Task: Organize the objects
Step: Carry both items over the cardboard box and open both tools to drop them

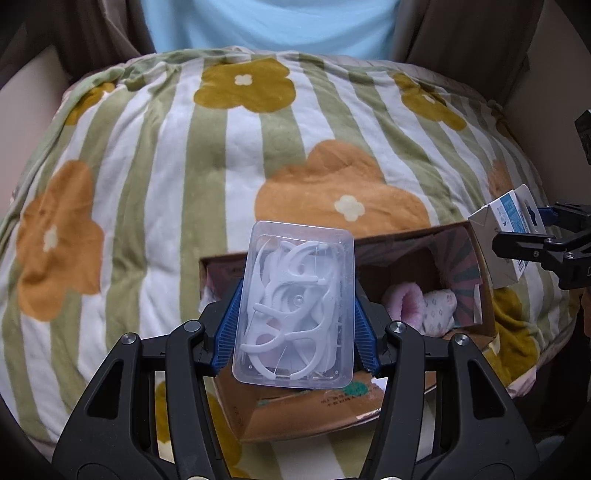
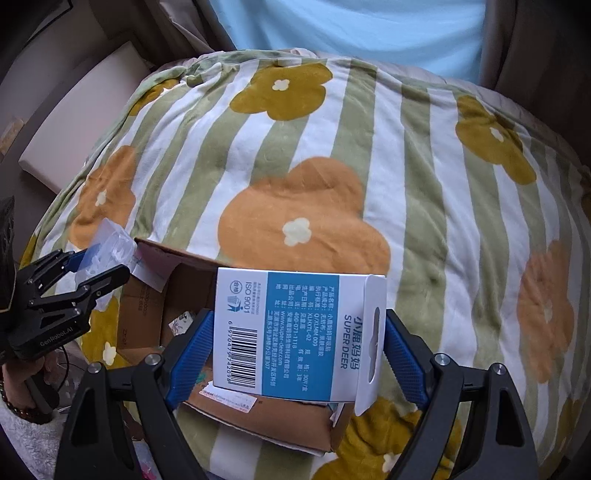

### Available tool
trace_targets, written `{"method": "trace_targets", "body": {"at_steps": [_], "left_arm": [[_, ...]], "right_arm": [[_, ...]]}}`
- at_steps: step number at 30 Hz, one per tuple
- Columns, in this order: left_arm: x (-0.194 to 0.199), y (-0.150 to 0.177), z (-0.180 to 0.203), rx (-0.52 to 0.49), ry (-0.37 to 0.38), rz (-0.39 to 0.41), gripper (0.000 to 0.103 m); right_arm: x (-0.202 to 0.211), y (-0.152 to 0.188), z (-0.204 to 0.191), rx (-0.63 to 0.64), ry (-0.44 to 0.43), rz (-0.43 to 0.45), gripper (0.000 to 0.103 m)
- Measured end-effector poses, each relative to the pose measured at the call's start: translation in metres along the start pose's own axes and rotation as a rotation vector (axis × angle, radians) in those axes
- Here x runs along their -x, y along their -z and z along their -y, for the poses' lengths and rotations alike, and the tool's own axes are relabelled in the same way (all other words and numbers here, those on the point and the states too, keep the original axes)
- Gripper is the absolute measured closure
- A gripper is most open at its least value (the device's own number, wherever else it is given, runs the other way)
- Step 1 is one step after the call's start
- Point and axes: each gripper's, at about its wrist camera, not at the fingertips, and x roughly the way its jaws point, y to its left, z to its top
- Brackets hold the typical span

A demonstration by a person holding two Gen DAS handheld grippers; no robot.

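My left gripper (image 1: 295, 325) is shut on a clear plastic case of white floss picks (image 1: 295, 310), held above an open cardboard box (image 1: 417, 258) on the bed. My right gripper (image 2: 299, 347) is shut on a white and blue Super Deer carton (image 2: 295, 332), held above the same cardboard box (image 2: 258, 417). In the left wrist view the right gripper (image 1: 532, 236) shows at the right edge with the carton (image 1: 498, 236). In the right wrist view the left gripper (image 2: 88, 273) shows at the left with the clear case (image 2: 110, 243). The box holds pink and white fabric items (image 1: 421, 306).
A striped blanket with orange and mustard flowers (image 1: 221, 166) covers the bed under the box. A light blue curtain (image 1: 269, 22) hangs behind. A pale panel (image 2: 81, 110) stands at the far left of the bed.
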Motion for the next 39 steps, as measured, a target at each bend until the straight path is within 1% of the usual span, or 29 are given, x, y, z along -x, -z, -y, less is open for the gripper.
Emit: {"method": "trace_targets", "body": {"at_steps": [2,5,8,13,17,22,29,31,36,37,38,39], "left_arm": [[-0.007,0.014,0.004,0.012,-0.012,-0.009,0.052],[-0.020,0.036,0.007,0.051,-0.024,-0.027,0.052],[-0.032,0.053,0.008,0.092,-0.016,-0.039,0.052],[-0.041,0.065,0.011,0.102,-0.015,-0.049,0.052],[-0.043,0.058,0.010,0.096,-0.016,-0.050,0.052],[-0.041,0.045,0.006,0.091,-0.024,-0.026,0.052],[-0.041,0.040,0.002,0.083,-0.034,-0.022,0.052],[-0.042,0.036,0.001,0.085,-0.035,-0.024,0.052],[-0.044,0.030,0.002,0.062,-0.048,-0.019,0.052],[-0.045,0.029,0.001,0.065,-0.053,-0.023,0.051],[-0.045,0.029,0.000,0.071,-0.058,-0.027,0.048],[-0.045,0.029,-0.001,0.075,-0.054,-0.030,0.041]], "right_arm": [[-0.007,0.014,0.001,-0.024,-0.007,-0.007,0.018],[-0.021,0.034,-0.002,-0.038,0.010,-0.021,0.018],[-0.035,0.051,-0.003,-0.080,-0.002,-0.030,0.018],[-0.048,0.070,-0.003,-0.131,0.014,-0.033,0.018],[-0.047,0.068,-0.005,-0.131,0.025,-0.017,0.018],[-0.047,0.060,-0.009,-0.124,0.046,-0.005,0.018],[-0.050,0.054,-0.009,-0.136,0.048,-0.007,0.018],[-0.053,0.051,-0.009,-0.133,0.061,-0.011,0.018],[-0.059,0.044,-0.008,-0.152,0.069,-0.010,0.018],[-0.060,0.042,-0.009,-0.152,0.073,-0.012,0.018],[-0.061,0.041,-0.009,-0.149,0.077,-0.018,0.018],[-0.062,0.040,-0.010,-0.145,0.083,-0.023,0.018]]}}
